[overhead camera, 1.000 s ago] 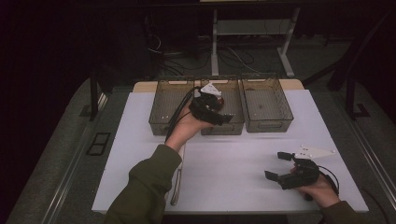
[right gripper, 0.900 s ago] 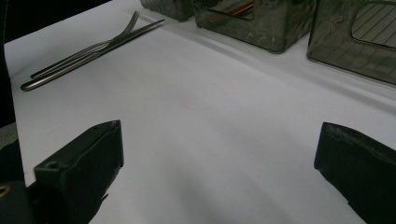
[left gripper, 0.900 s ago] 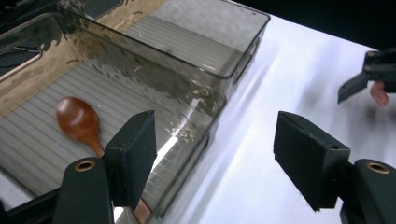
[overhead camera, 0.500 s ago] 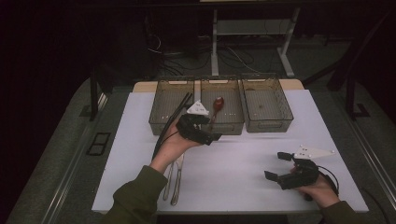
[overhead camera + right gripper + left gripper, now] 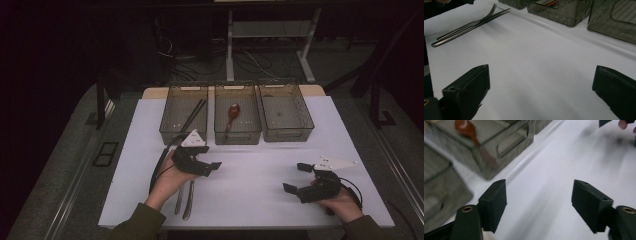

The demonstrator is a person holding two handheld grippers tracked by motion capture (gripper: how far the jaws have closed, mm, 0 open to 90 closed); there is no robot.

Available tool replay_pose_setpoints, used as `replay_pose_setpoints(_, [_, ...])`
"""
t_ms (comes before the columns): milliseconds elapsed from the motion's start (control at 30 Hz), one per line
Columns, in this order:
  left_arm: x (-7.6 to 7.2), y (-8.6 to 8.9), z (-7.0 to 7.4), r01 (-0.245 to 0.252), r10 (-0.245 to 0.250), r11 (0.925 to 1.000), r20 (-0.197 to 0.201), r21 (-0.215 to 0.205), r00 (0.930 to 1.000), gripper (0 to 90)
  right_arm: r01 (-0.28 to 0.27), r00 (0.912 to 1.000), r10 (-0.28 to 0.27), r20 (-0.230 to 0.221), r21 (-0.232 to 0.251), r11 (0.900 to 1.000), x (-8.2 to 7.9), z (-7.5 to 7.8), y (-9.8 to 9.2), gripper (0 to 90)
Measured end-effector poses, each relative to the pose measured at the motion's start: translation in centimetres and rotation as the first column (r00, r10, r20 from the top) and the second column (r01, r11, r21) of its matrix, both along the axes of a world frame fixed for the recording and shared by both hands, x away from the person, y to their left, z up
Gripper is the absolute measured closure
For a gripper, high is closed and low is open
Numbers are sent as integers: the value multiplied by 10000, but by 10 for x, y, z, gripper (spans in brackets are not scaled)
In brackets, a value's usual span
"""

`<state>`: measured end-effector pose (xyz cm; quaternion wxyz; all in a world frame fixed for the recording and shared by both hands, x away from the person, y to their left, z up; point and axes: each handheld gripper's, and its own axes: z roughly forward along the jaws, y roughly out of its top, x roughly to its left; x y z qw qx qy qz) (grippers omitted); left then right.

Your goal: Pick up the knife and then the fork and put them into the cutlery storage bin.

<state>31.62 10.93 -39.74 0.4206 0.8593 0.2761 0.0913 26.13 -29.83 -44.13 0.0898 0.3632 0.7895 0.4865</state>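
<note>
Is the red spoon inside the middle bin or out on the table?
Inside. The red spoon lies on the floor of the middle bin, its bowl toward the far end.

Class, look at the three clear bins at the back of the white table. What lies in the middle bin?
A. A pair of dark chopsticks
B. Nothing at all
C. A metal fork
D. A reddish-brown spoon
D: the reddish-brown spoon lies in the middle bin, while the dark chopsticks are in the left bin and the metal cutlery lies on the table.
</note>
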Motion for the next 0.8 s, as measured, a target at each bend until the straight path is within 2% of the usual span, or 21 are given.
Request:
replay_pose_setpoints(200, [-18, 21, -12, -379, 382, 9991, -154, 176, 9992, 501, 18, 10000, -18, -5, -3, 10000, 0, 0, 0, 8])
replay_pose_setpoints(300, [-27, 32, -18, -573, 582, 9974, -210, 434, 9981, 614, 16, 10000, -16, 26, -7, 10000, 0, 0, 0, 8])
replay_pose_setpoints(467, [-37, 47, -22, -976, 998, 9944, -568, 406, 9934, 773, 32, 10000, -32, 6, -8, 10000, -1, 1, 0, 8])
replay_pose_setpoints(700, [-48, 58, -29, -1187, 1225, 9920, -978, 440, 9876, 884, 52, 10000, -52, 23, 8, 10000, -1, 1, 0, 8])
replay_pose_setpoints(800, [-50, 61, -33, -1159, 1215, 9918, -1156, 537, 9858, 891, 70, 10000, -70, 33, 10, 10000, 0, 1, 0, 8])
